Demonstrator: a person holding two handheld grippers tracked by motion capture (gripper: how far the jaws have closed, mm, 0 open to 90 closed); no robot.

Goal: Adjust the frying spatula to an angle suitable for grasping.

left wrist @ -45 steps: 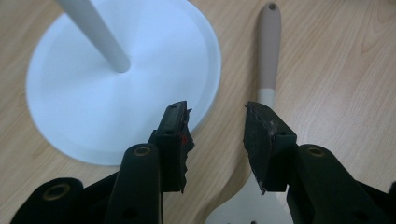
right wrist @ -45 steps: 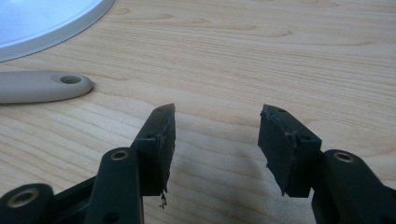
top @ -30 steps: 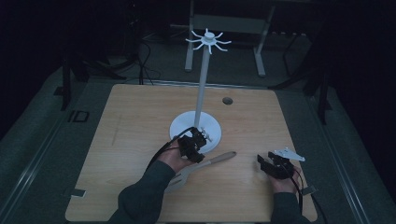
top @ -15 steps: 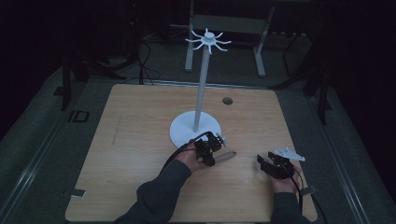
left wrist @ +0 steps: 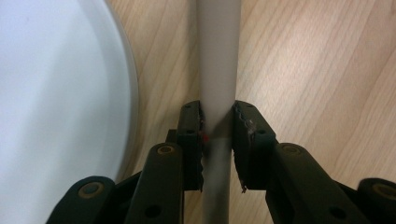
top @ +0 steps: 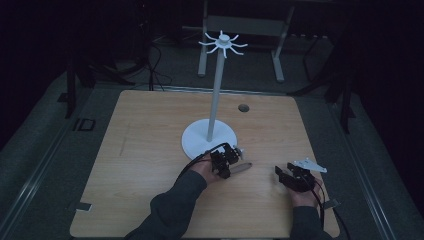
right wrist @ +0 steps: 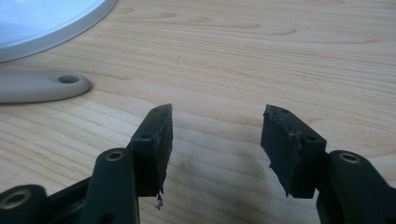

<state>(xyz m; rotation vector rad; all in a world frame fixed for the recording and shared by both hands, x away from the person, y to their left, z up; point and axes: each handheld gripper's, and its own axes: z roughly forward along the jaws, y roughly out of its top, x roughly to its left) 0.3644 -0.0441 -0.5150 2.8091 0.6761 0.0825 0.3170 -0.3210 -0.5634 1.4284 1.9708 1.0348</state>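
The wooden worktop (top: 150, 150) carries a white stand (top: 209, 141), its round base just beside the left jaws. The left gripper (left wrist: 217, 135) clamps a beige handle (left wrist: 217, 70) whose long axis runs straight ahead between its jaws. The right gripper (right wrist: 215, 140) rests with jaws apart and empty; the handle's holed end (right wrist: 44, 85) lies ahead-left, bare wood around.

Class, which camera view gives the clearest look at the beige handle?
The left gripper view: the beige handle runs up between closed jaws. The right gripper view shows its holed end; the high view shows a small tip beside the left gripper.
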